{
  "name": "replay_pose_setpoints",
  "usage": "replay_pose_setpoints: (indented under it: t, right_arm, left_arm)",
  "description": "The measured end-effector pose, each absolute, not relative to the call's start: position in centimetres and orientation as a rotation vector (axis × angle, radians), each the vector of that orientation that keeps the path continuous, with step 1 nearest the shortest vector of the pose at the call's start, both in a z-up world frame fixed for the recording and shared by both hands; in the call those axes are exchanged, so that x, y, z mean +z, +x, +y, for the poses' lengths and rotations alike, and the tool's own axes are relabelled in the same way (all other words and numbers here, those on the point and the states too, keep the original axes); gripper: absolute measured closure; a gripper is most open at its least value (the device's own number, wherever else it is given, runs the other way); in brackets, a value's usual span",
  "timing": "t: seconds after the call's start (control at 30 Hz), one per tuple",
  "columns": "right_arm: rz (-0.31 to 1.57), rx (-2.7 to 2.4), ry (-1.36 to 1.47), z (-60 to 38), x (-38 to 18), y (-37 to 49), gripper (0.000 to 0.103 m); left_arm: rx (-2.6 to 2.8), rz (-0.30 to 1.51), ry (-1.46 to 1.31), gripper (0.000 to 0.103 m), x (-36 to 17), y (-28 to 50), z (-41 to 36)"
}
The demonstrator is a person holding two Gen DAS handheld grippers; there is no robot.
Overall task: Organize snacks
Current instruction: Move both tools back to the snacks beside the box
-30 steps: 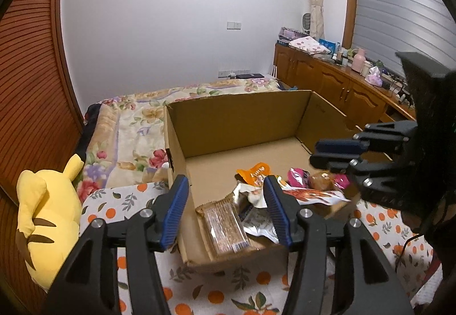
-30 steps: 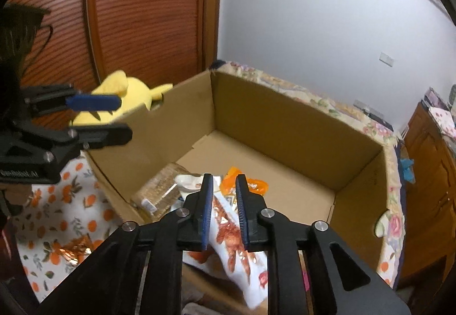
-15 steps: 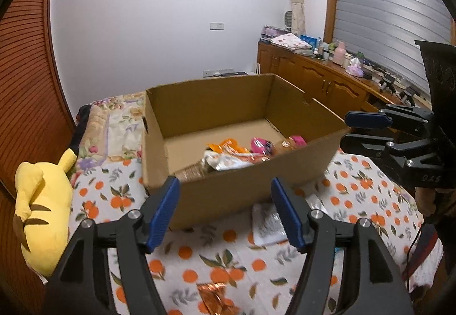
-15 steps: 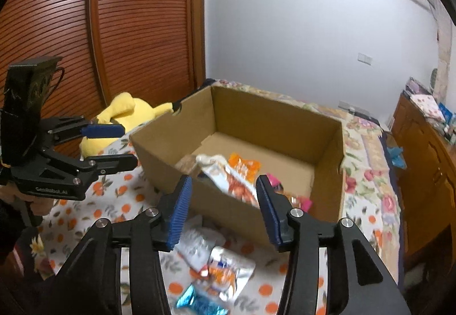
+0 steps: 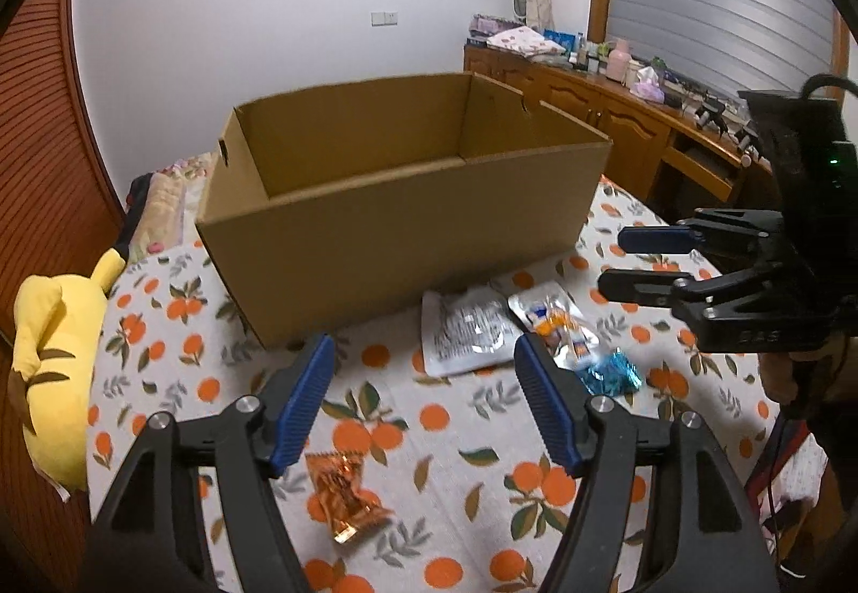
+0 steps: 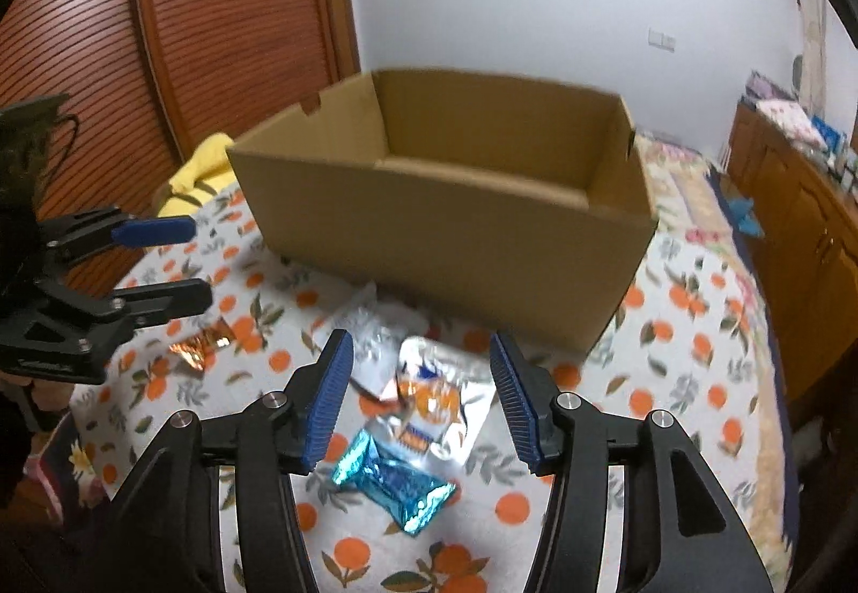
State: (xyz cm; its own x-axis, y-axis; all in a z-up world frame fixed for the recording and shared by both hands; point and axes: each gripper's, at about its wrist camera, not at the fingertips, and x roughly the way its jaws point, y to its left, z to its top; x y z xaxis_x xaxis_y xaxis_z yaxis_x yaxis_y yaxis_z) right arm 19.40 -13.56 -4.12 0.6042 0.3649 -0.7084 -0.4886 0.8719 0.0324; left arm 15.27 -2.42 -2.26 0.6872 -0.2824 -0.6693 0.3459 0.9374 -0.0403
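Both claws have pulled back from the box (image 5: 407, 217), jaws just opening wide and empty; left claw (image 5: 423, 400) should drop squarely over the orange packet (image 5: 346, 494) beneath it, right claw (image 6: 421, 400) over the blue packet (image 6: 394, 486).

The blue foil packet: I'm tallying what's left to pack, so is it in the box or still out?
Out. The blue foil packet lies on the orange-print cloth, in front of the cardboard box, apart from it.

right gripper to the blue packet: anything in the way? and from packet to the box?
Nothing visible blocks the right gripper: jaws open and empty, having just been opening, blue packet lying bare on the cloth below them. Toward the cardboard box, two silver pouches lie between, and the near wall must be cleared.
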Motion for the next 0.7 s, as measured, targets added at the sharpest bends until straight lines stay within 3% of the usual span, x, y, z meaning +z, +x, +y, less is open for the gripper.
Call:
replay_pose_setpoints:
  t: [0.7]
  right_arm:
    - [0.939,0.417,-0.171,-12.8,-10.6,22.3,0.047]
  left_arm:
    - [-0.356,0.814,0.079,0.033,-6.3,17.1,-3.6]
